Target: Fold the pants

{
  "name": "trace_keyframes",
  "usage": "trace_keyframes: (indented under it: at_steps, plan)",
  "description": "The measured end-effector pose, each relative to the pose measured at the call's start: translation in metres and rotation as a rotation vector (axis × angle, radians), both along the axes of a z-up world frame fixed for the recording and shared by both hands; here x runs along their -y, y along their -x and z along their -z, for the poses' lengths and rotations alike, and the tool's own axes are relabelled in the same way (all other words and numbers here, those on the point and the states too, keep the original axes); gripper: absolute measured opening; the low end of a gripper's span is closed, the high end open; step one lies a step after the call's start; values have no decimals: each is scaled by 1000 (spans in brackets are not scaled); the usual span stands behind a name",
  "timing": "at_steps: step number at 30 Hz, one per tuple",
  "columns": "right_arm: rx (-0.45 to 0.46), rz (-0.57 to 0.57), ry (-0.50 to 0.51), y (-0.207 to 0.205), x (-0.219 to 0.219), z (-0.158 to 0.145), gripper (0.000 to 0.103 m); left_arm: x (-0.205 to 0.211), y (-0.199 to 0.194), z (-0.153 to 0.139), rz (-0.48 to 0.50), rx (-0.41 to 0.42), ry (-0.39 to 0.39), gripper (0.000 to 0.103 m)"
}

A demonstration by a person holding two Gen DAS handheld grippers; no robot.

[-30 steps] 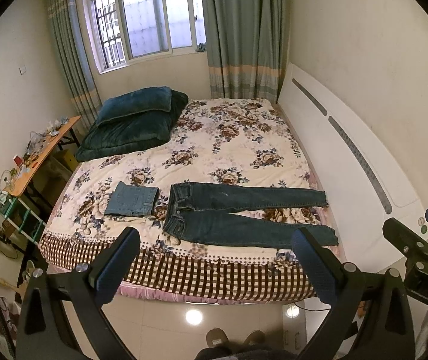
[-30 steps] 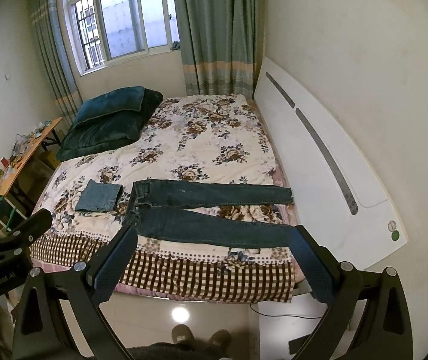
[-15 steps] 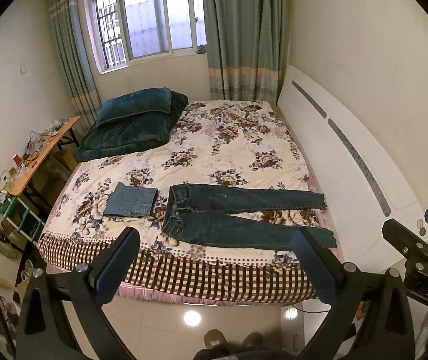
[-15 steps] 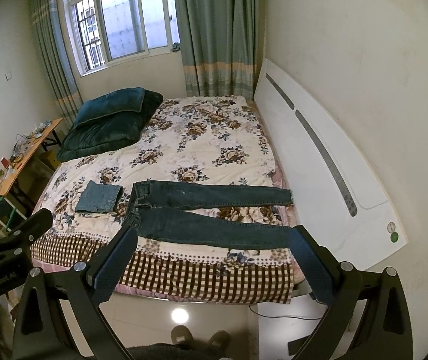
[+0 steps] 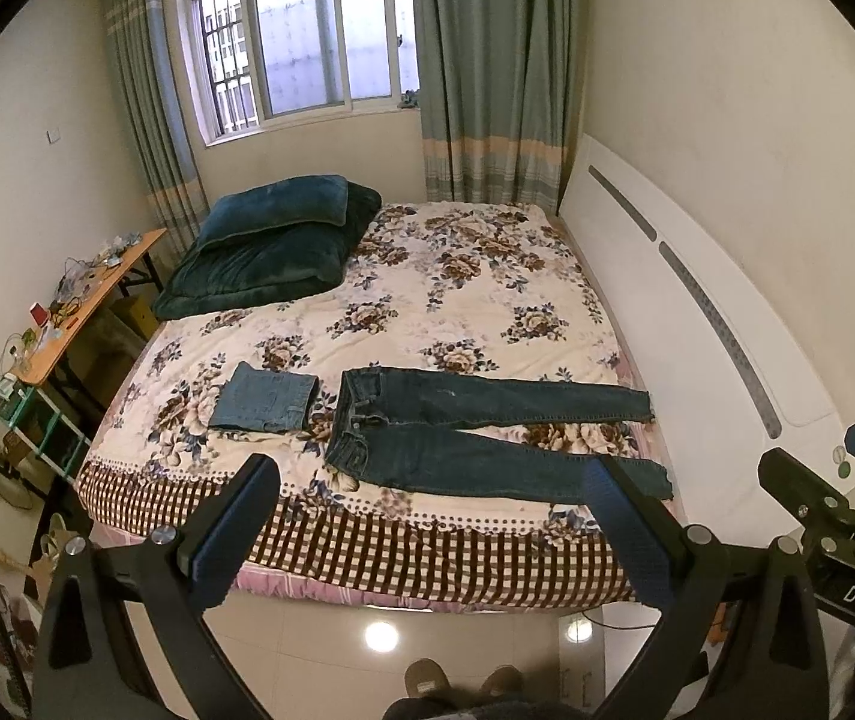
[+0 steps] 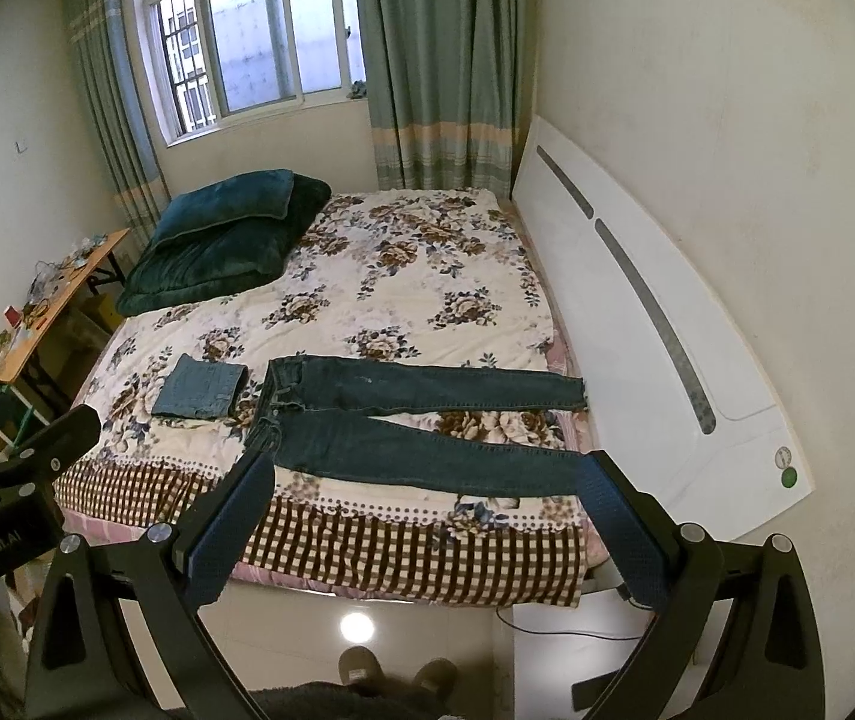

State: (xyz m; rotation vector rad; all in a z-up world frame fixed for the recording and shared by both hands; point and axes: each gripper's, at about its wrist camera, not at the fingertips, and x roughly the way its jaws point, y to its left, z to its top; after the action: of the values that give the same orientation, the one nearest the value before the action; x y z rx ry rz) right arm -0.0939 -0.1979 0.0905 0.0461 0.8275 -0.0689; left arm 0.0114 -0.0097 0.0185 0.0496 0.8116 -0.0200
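Left tongs [image 5: 433, 516] spread wide, empty; right tongs [image 6: 427, 516] likewise, side by side.

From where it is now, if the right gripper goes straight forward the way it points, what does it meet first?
Probably the unfolded jeans on the bed, near the crotch. The open right gripper holds nothing; depth is uncertain.

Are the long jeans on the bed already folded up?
No, the long jeans lie spread flat near the bed's front edge with both legs stretched out; only the smaller denim piece beside them is folded.
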Motion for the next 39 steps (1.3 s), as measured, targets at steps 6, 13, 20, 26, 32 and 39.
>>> trace_keyframes:
  at_steps: [6, 13, 20, 26, 32, 39]
  plan:
    - [0, 0, -1, 1, -2, 2, 102, -3, 4, 2, -2, -1, 2, 103]
    - [0, 0, -1, 2, -2, 3, 102, -2, 7, 4, -1, -2, 4, 103]
    - [-1, -1, -3, 3, -2, 2, 102, 3, 8, 7, -3, -6, 2, 103]
    - [-4, 0, -17, 5, 3, 8, 102, 5, 7, 10, -13, -11, 3, 103]
    - [-27, -8, -83, -10, 19, 32, 102, 9, -10, 25, -65, 4, -3, 103]
    - [-50, 20, -160, -57, 42, 83, 103, 11, -66, 70, -139, -12, -82, 103]
